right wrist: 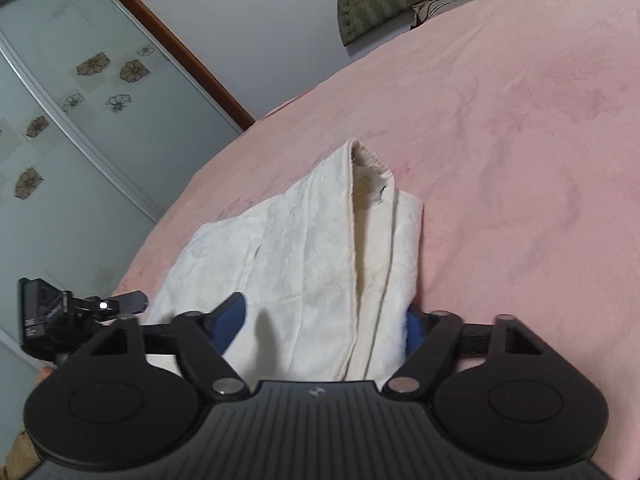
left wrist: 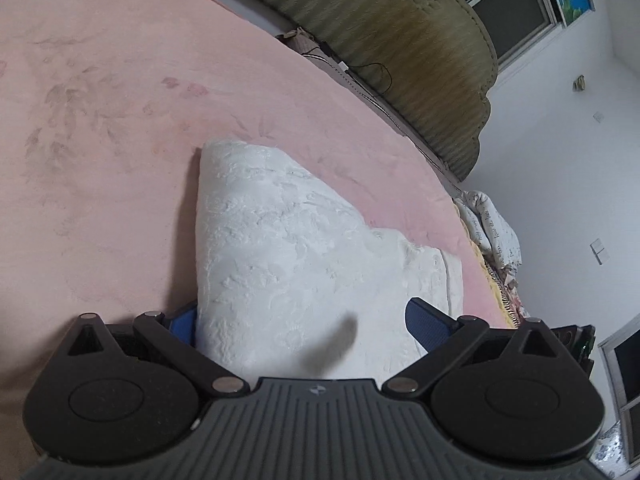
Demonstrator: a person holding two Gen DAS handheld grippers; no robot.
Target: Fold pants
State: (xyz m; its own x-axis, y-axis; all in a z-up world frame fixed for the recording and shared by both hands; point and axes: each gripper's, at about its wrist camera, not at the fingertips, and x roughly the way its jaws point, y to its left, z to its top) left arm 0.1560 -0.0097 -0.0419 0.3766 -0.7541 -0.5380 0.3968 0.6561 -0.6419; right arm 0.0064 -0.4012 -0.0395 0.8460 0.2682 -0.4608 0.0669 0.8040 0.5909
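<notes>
White textured pants [left wrist: 276,248] lie partly folded on a pink bedspread [left wrist: 100,120]. In the left wrist view my left gripper [left wrist: 304,322] has its blue-padded fingers spread wide, one on each side of the cloth, with the pants bunched between them. In the right wrist view the pants [right wrist: 320,248] show their waistband and an inner label at the far end. My right gripper [right wrist: 324,320] is open too, its blue pads on either side of the folded cloth. The other gripper's body [right wrist: 80,312] shows at the left.
An olive padded headboard [left wrist: 400,48] stands along the bed's far edge, with cables and a small device beside it. Folded bedding [left wrist: 492,232] lies at the bed's right side. A sliding wardrobe door [right wrist: 60,100] with flower motifs stands beyond the bed.
</notes>
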